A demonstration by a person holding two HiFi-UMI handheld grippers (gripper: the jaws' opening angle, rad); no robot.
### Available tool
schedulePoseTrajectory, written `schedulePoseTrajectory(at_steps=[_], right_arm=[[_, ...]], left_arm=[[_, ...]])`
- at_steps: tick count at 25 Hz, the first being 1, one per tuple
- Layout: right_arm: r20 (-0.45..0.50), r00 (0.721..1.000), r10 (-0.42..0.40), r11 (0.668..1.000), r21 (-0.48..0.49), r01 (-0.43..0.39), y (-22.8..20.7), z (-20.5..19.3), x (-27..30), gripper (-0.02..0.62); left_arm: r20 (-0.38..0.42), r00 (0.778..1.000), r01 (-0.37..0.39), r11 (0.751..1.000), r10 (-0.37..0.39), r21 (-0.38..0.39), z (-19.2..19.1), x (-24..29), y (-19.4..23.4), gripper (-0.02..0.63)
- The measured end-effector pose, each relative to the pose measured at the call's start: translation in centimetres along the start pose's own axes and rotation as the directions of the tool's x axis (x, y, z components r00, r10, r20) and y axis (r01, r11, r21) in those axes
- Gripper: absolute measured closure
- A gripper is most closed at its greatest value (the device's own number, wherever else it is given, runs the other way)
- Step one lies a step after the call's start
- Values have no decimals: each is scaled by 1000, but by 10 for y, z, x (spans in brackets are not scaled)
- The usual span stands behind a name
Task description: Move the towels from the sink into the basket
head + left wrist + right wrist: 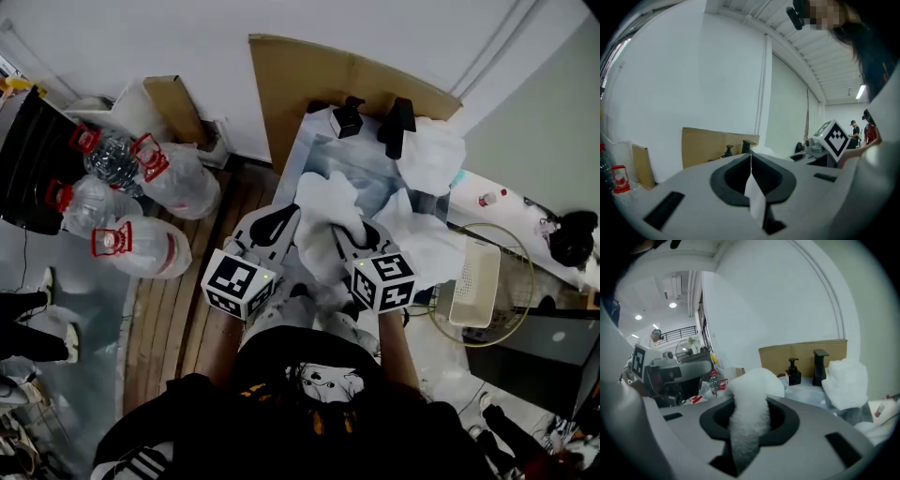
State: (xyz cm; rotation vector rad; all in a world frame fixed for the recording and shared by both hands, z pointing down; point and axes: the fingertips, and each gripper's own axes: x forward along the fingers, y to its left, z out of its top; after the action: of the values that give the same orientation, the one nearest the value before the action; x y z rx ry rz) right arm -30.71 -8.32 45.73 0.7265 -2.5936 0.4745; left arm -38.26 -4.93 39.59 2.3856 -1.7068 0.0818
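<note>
Towel (326,197) — right gripper (345,228) clamps it, left gripper (292,214) pinches 1 edge.

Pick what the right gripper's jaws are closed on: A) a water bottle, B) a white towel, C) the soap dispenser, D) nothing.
B: in the right gripper view, the right gripper has its jaws pressed on a thick fold of the white towel, which bulges out past them.

A lab-like hall holding a mock washroom: beyond the left gripper (286,217) a sink (370,173) with faucet (397,124) stands against bare cardboard (347,75), water jugs (141,202) crowd the floor (169,328) to its left, and a strip light (860,91) hangs overhead.
</note>
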Motion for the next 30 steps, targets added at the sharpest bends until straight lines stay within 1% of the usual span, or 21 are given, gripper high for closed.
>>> schedulePoseTrajectory(at_steps=[4,8,12,17,21,25,28,30], right_arm=[[90,996,-22,1000,0,22,-10,32,-31,500],[193,981,-33,999,9,31,-21,59,-66,500],[271,961,-58,998,46,47,-46,76,-104,502],[350,931,-102,993,85,77,-86,92,-163,503],[416,894,-168,985,115,131,-125,102,-224,503],[474,839,-265,964,160,214,-170,104,-292,503],[499,792,-352,936,209,285,-208,96,-342,503],[493,761,-422,907,246,343,-234,83,-373,503]], left_arm=[[3,999,48,998,-48,28,10,14,-20,598],[24,996,88,995,-90,55,26,32,-46,598],[53,987,147,986,-151,74,46,56,-85,598],[67,969,231,966,-240,115,69,94,-143,598],[77,942,315,941,-326,127,80,126,-199,598],[72,900,418,898,-430,139,83,156,-262,598],[59,864,489,860,-501,146,80,178,-309,598],[46,839,532,834,-543,146,76,193,-340,598]])
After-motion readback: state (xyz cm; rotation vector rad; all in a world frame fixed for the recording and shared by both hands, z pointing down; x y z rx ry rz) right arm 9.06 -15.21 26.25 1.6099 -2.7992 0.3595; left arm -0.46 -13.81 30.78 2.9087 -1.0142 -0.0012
